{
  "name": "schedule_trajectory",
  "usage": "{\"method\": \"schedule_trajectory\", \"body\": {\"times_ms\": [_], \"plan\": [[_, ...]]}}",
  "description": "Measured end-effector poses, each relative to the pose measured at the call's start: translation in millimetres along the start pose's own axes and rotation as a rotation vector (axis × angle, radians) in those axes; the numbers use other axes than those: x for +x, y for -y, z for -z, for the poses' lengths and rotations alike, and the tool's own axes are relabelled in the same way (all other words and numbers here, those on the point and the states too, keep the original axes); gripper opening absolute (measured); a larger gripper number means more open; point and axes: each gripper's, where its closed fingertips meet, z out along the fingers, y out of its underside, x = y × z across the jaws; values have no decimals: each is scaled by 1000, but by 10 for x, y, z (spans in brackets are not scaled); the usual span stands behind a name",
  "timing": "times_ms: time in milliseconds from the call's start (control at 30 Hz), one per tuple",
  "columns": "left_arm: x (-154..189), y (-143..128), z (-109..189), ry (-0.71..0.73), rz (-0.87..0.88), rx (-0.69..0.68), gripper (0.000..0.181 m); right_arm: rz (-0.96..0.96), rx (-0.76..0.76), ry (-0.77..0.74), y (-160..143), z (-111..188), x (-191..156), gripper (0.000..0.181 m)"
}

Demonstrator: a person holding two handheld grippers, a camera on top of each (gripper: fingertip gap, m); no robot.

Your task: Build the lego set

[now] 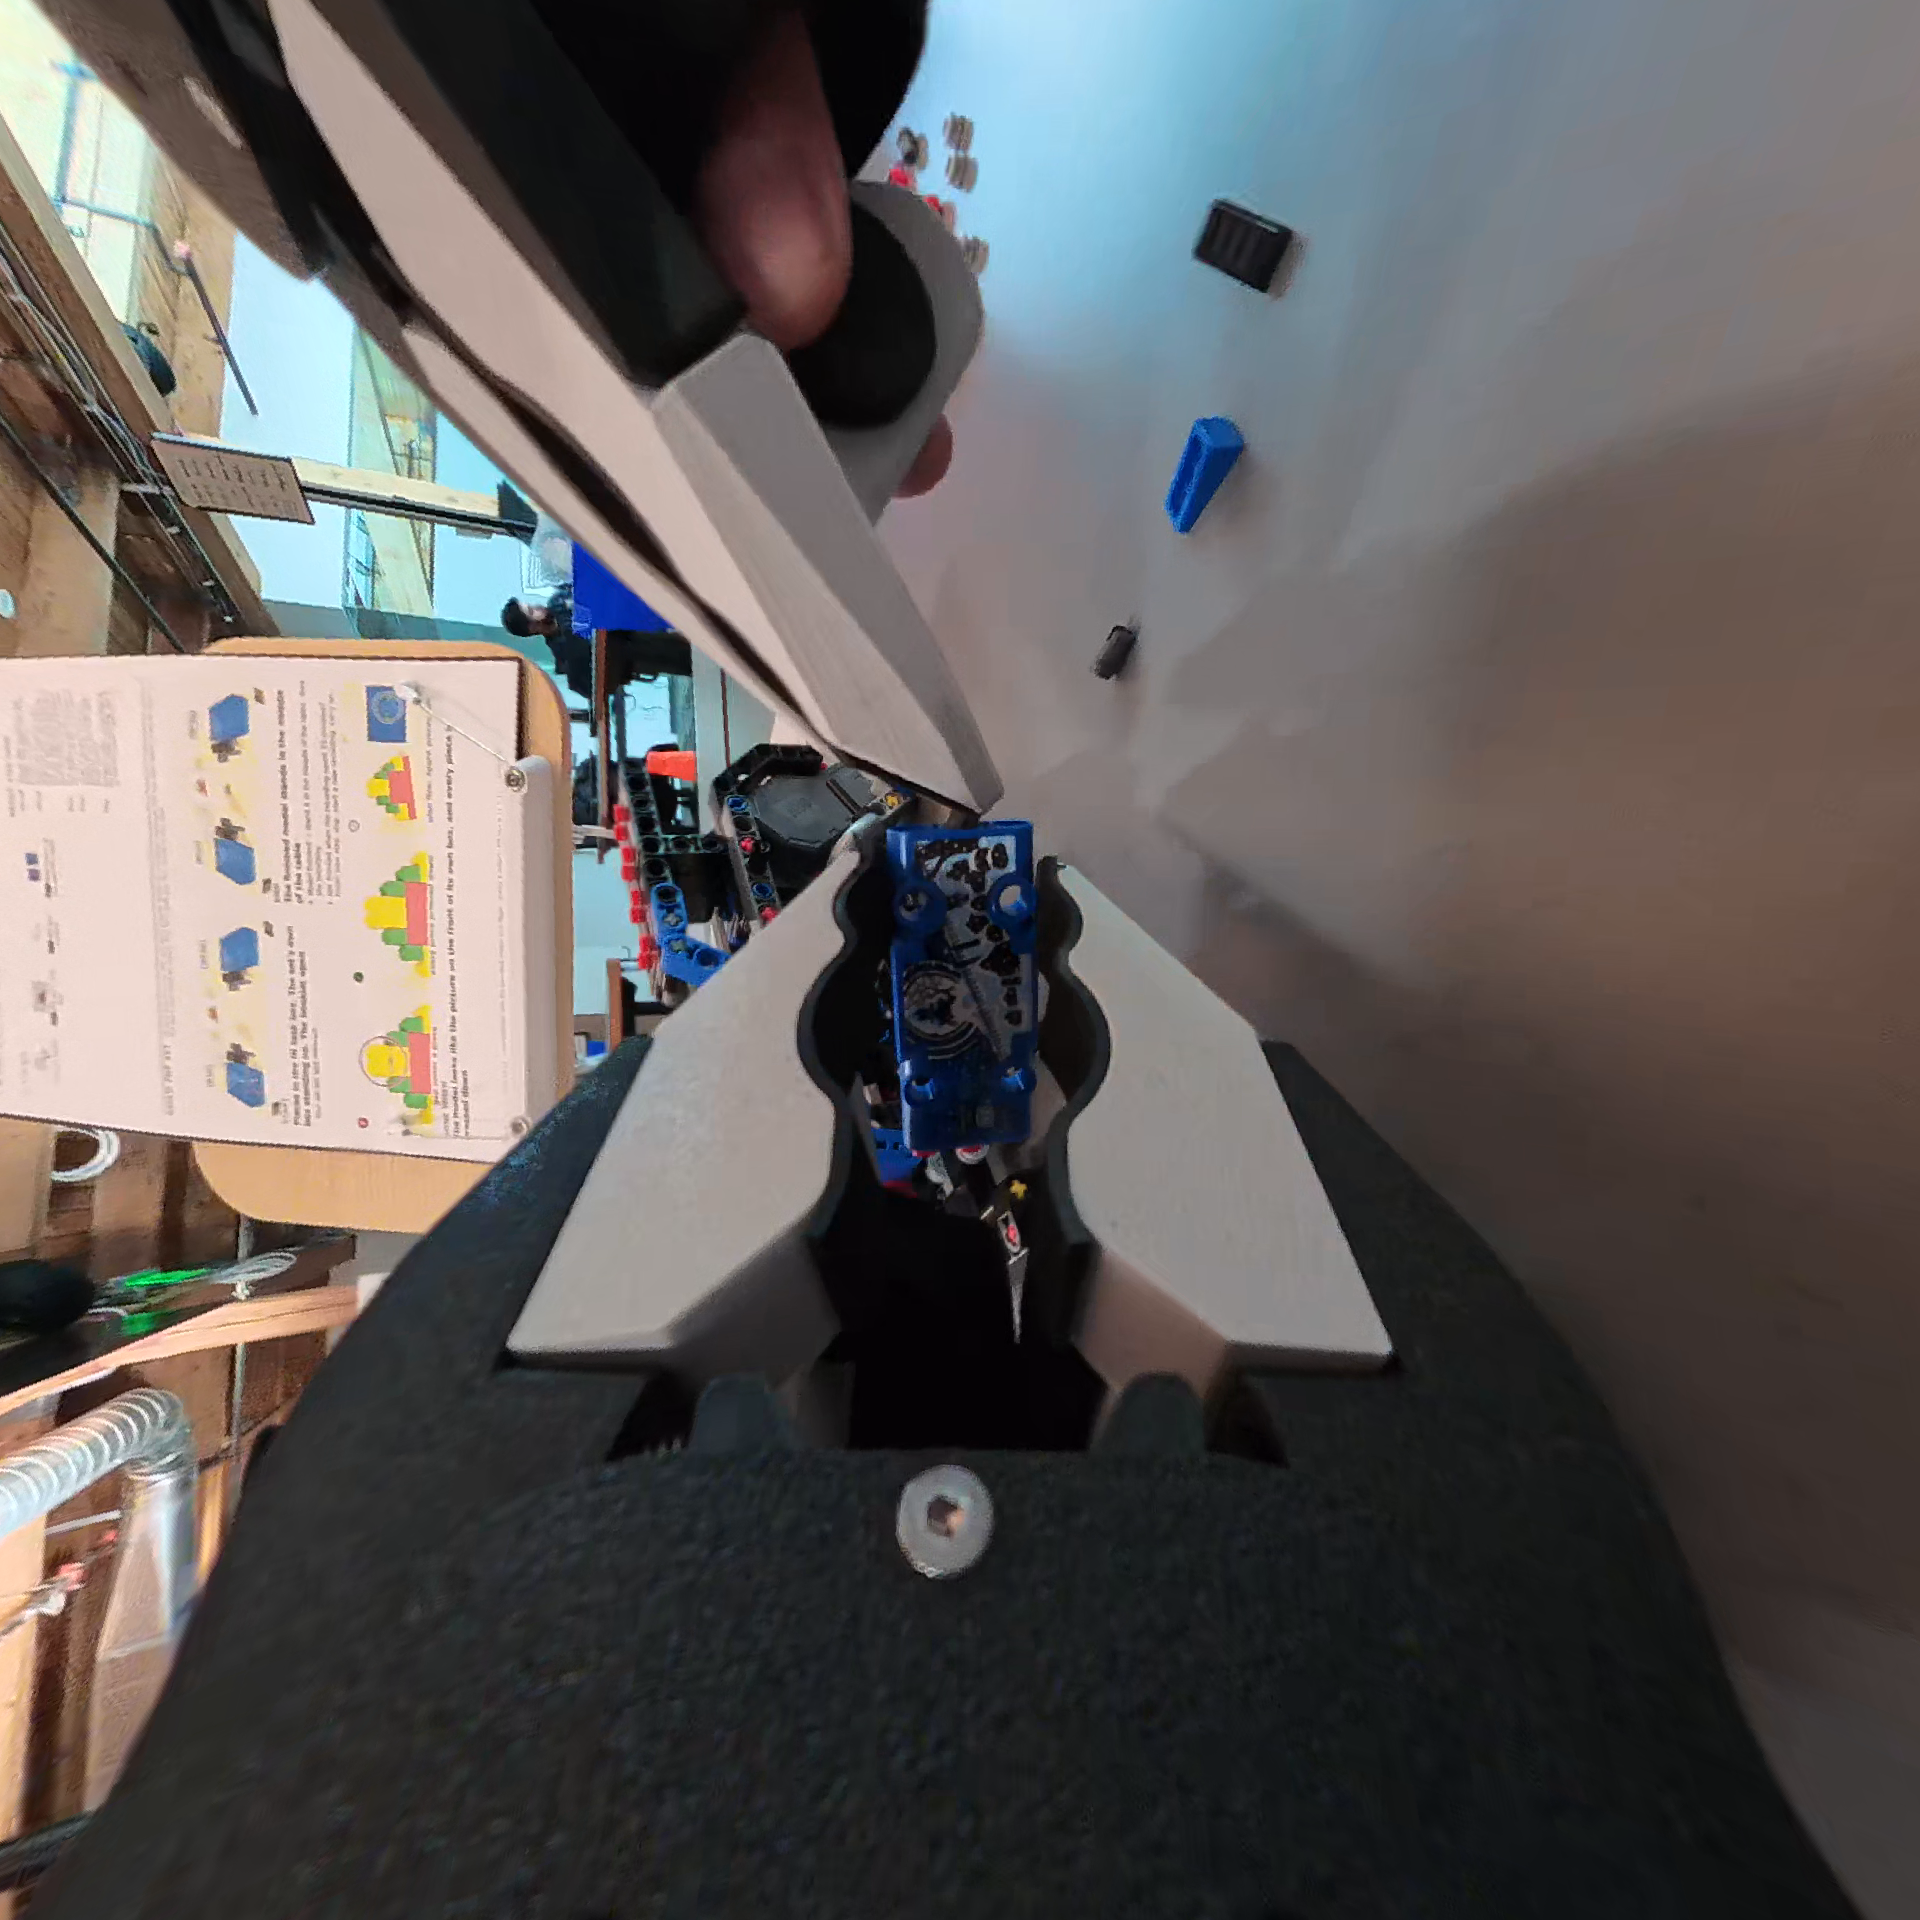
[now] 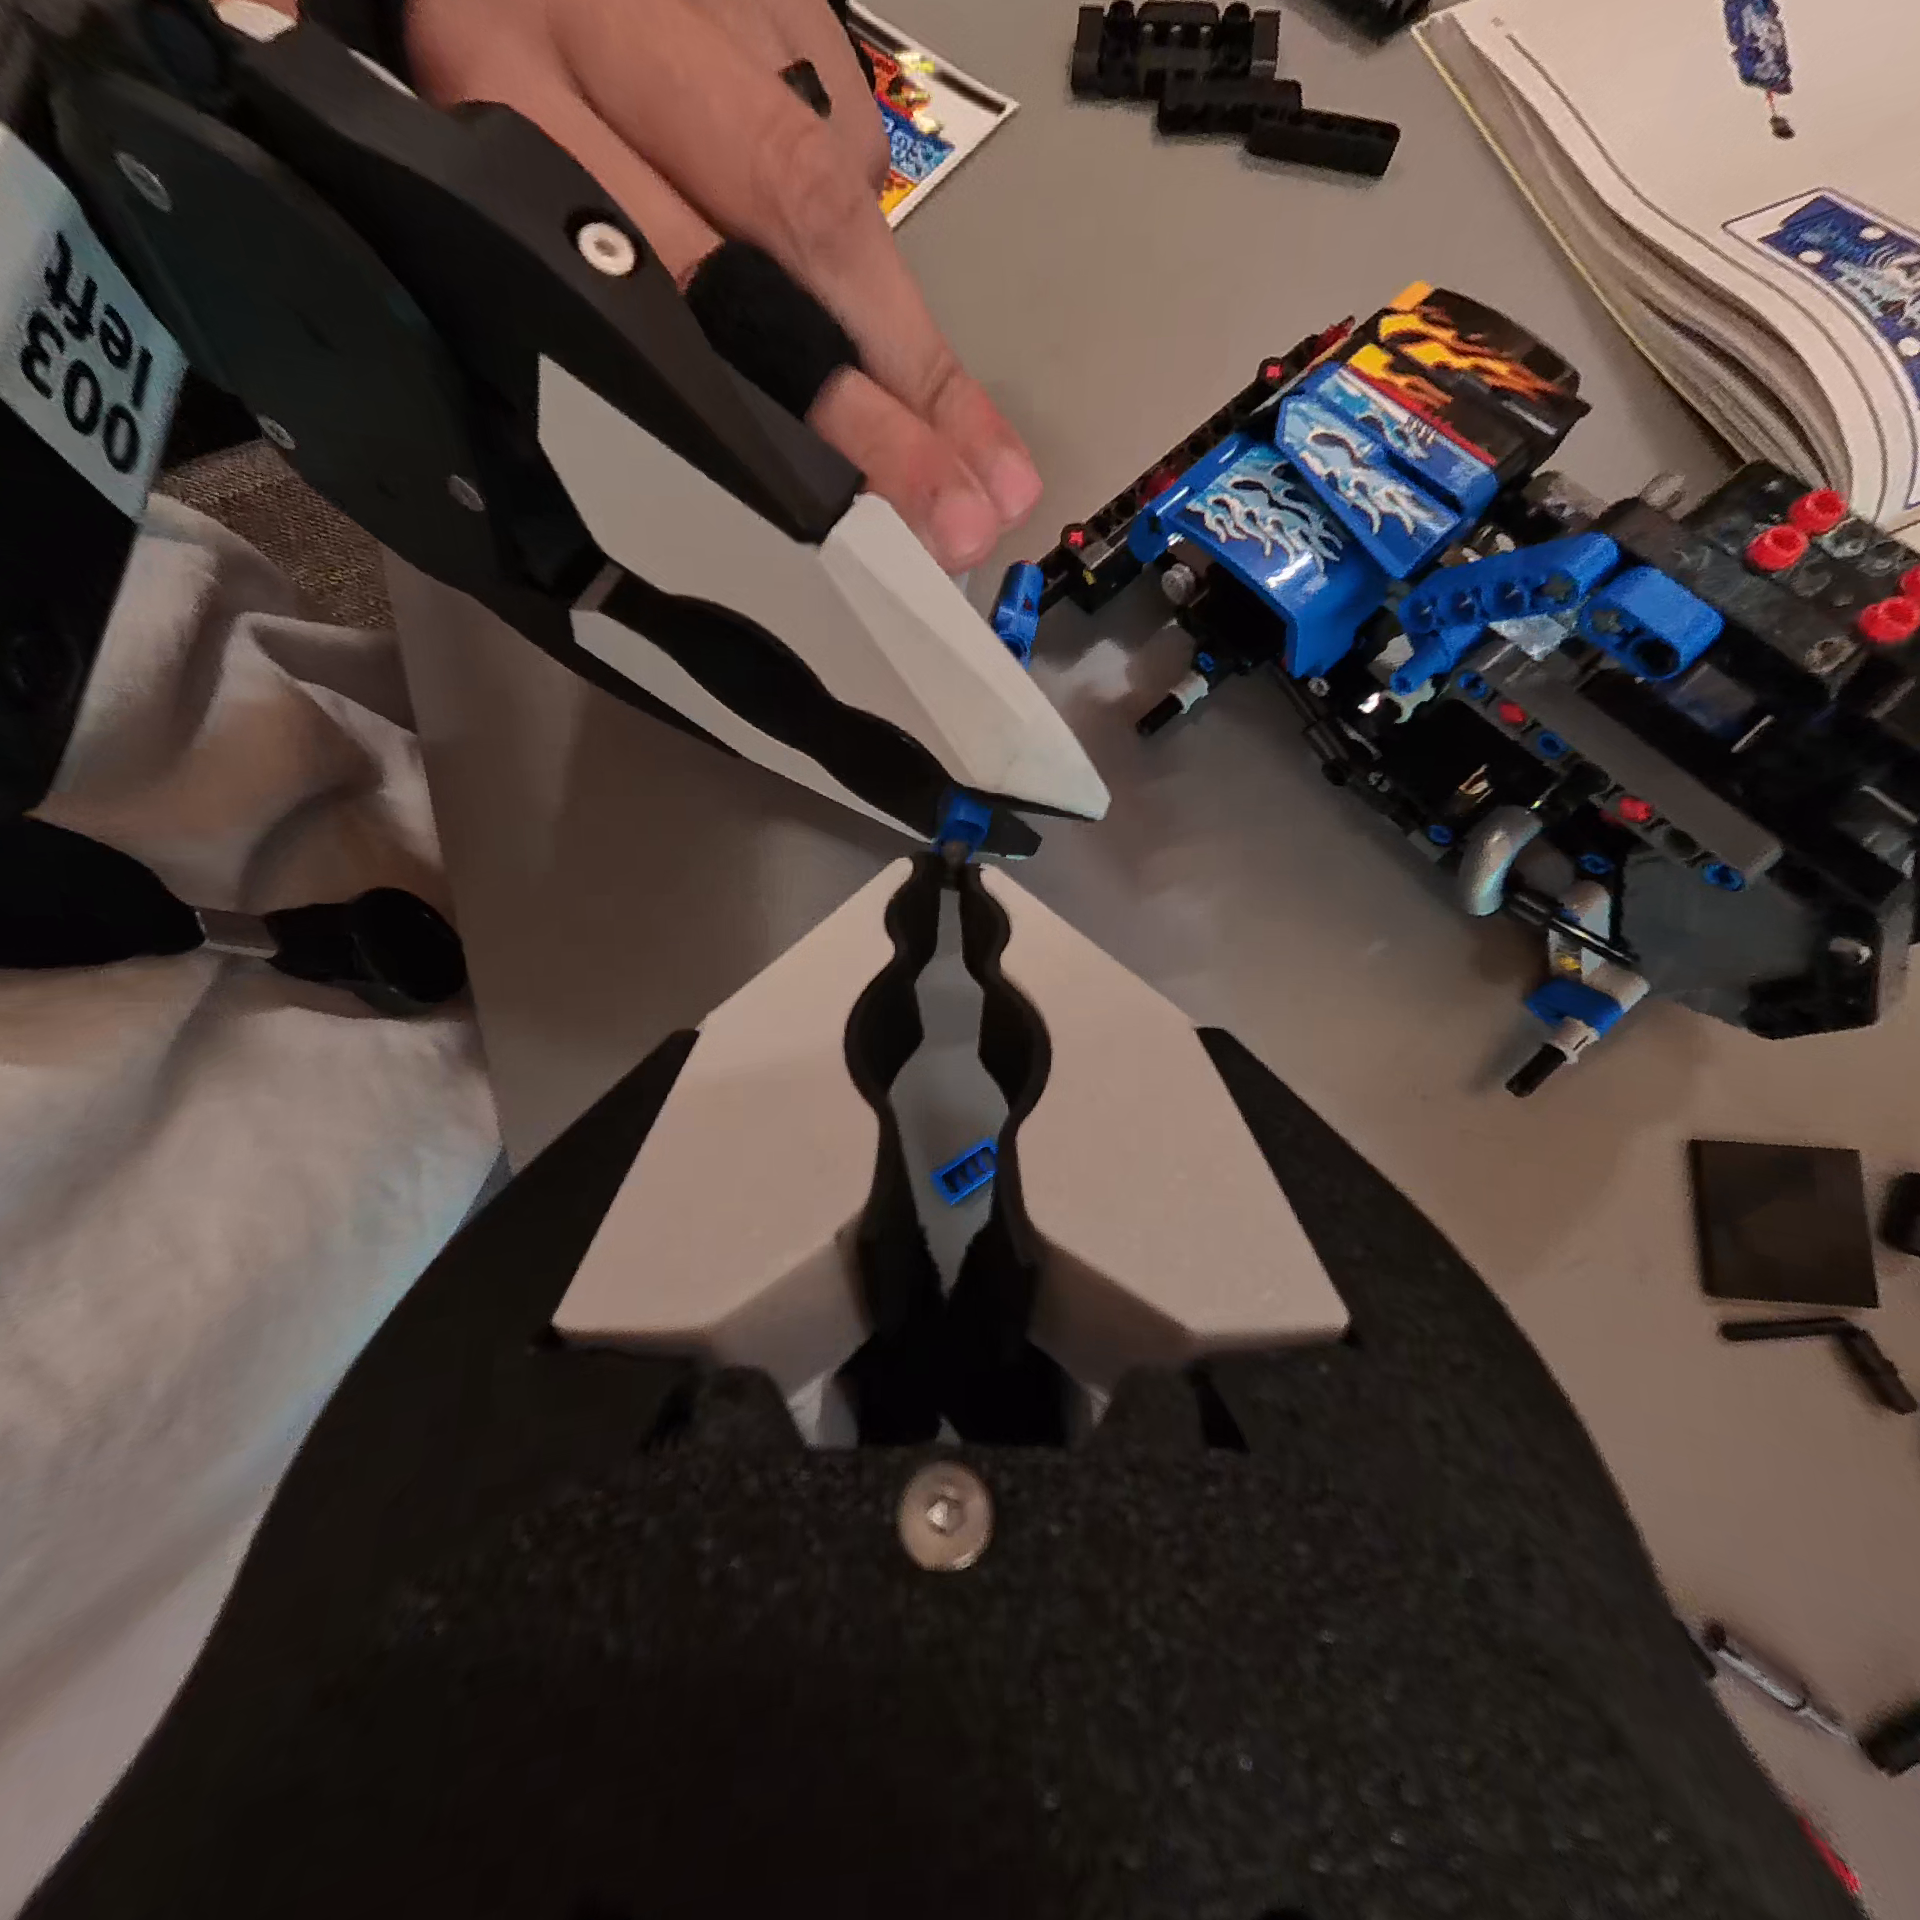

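Note:
My left gripper (image 1: 961, 868) is shut on a blue Lego panel (image 1: 961, 987) with a printed sticker, gripped edge-on between its fingers and held above the grey table. In the right wrist view the left gripper (image 2: 997, 821) comes in from the upper left with the blue panel (image 2: 961, 821) at its tip. My right gripper (image 2: 951, 873) is nearly closed, pinching a small dark pin (image 2: 951, 852) against the panel's edge. In the left wrist view the right gripper (image 1: 971, 805) touches the panel's far end. The partly built blue and black vehicle (image 2: 1455, 644) lies on the table to the right.
An open instruction booklet (image 2: 1714, 260), a sticker sheet (image 2: 935, 135) and black beams (image 2: 1226, 73) lie at the far side. A black square plate (image 2: 1782, 1226) and a small blue piece (image 2: 966, 1169) lie nearer. Loose blue (image 1: 1203, 473) and black (image 1: 1244, 244) pieces sit on the table. The tips of both grippers are at nearly the same place. Left tips and right tips are each some 7 centimetres from the small blue piece (image 2: 966, 1169).

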Motion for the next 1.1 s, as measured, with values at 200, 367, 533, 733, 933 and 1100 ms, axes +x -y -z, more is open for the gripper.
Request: {"method": "schedule_trajectory", "body": {"times_ms": [200, 367, 533, 733, 933, 1100], "plan": [[7, -33, -37, -1, 4, -44, 25, 64, -39, -95, -4, -3, 53, 3], [41, -48, -59, -16, 10, -55, 25, 117, -72, -159, -33, -22, 74, 3], [3, -27, -39, -12, 55, -35, 25, 55, 10, -126, 8, 13, 63, 3], [2, -13, -33, -17, 75, -18, 25, -21, 108, -78, 33, 37, 51, 3], [-43, 1, -18, -15, 135, 6, 25, -57, 193, -61, 58, 48, 43, 3], [-104, -13, -17, -46, 281, 35, 25, -97, 297, -64, 135, 108, 69, 3]]}}
